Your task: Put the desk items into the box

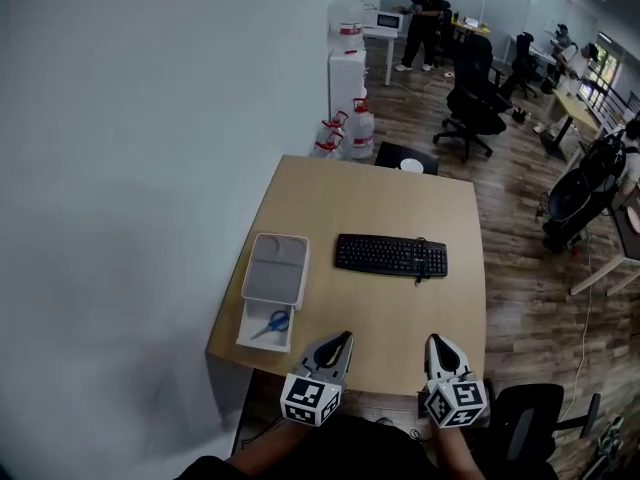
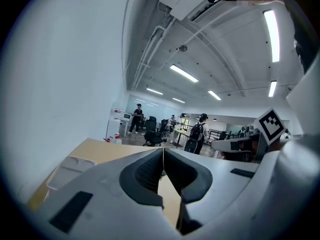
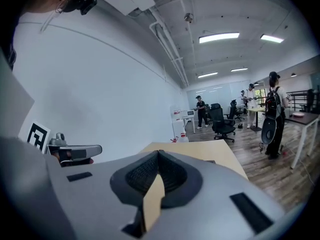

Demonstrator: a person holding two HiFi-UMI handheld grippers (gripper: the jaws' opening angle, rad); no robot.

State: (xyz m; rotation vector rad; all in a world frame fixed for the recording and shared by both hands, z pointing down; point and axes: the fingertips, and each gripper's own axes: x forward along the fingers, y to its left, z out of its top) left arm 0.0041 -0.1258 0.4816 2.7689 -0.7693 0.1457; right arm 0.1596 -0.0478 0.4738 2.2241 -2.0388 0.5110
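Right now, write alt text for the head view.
Grey left gripper and right gripper, jaws shut and empty, at the near edge of a light wooden desk bearing a black keyboard and a white box containing blue-handled scissors.

Pale wooden surface (image 1: 400,193) with a black keyboard (image 1: 391,256) lying flat near the middle and a shallow grey-white box (image 1: 278,266) along the left edge, blue scissors (image 1: 272,323) in its near end.
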